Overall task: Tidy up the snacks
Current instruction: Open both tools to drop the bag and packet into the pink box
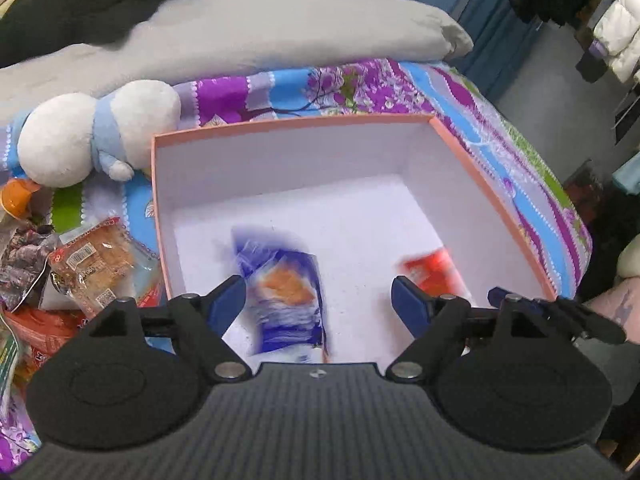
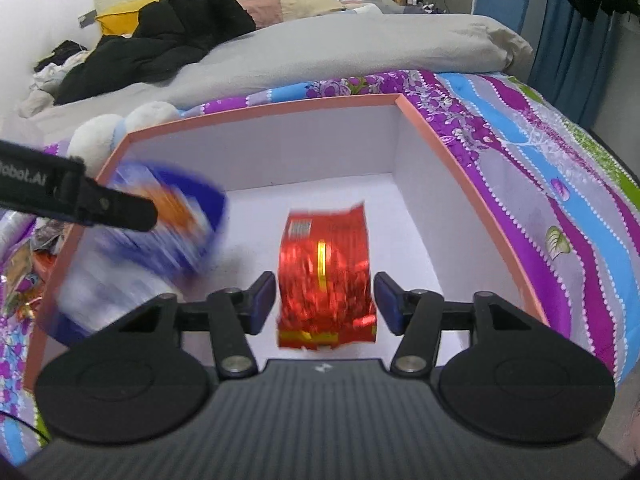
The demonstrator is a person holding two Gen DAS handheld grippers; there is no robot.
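Patchwork bedding carries an open pink box (image 1: 484, 184). Left gripper (image 1: 318, 300) fingers spread wide of the blurred blue snack packet (image 1: 280, 296) inside it; right gripper (image 2: 324, 302) fingers flank the red foil packet (image 2: 326, 276), not pressing.

The box (image 1: 492, 184) sits open on the bed (image 1: 520, 152), near its right edge. Inside it lie two packets: the chip packet (image 1: 280, 292) toward the left wall, the foil packet (image 2: 326, 276) to its right, apart from it and nearer the right wall. The left gripper (image 1: 320, 300) hangs over the chip packet, which lies between its spread fingers (image 1: 230, 296) without touching them; the right gripper (image 2: 324, 300) likewise straddles the foil packet. Left of the box, outside it, a snack pile (image 1: 92, 268) lies on the bed, with a plush toy (image 1: 96, 140) behind the pile by the box's far left corner. Behind the box lies a duvet (image 1: 280, 40)
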